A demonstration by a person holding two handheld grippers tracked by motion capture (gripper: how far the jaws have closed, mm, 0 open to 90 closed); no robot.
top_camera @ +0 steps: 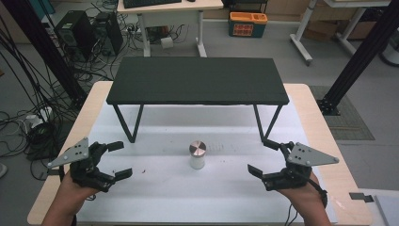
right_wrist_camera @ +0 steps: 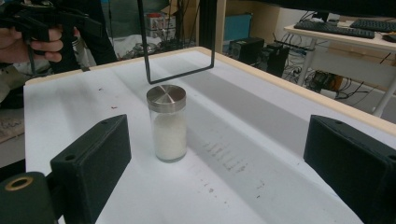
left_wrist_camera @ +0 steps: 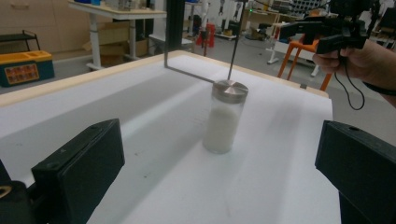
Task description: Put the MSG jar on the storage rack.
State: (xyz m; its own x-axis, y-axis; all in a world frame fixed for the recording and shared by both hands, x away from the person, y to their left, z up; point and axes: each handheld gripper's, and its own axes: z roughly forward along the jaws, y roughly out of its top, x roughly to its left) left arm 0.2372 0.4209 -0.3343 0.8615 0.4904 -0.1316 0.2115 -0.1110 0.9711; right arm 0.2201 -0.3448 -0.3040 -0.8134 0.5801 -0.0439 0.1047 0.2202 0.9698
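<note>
A jar [top_camera: 197, 154] stands on the table [top_camera: 164, 197], before the shelf [top_camera: 197, 80], between both grippers.

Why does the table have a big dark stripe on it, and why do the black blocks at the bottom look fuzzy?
High view: the black shelf blocks the light, casting a soft shadow band on the white table cover. Right gripper view: that grey band runs behind the jar, which looks sharp. Left gripper view: the left hand-held gripper is so near the camera that its jaws blur.
</note>
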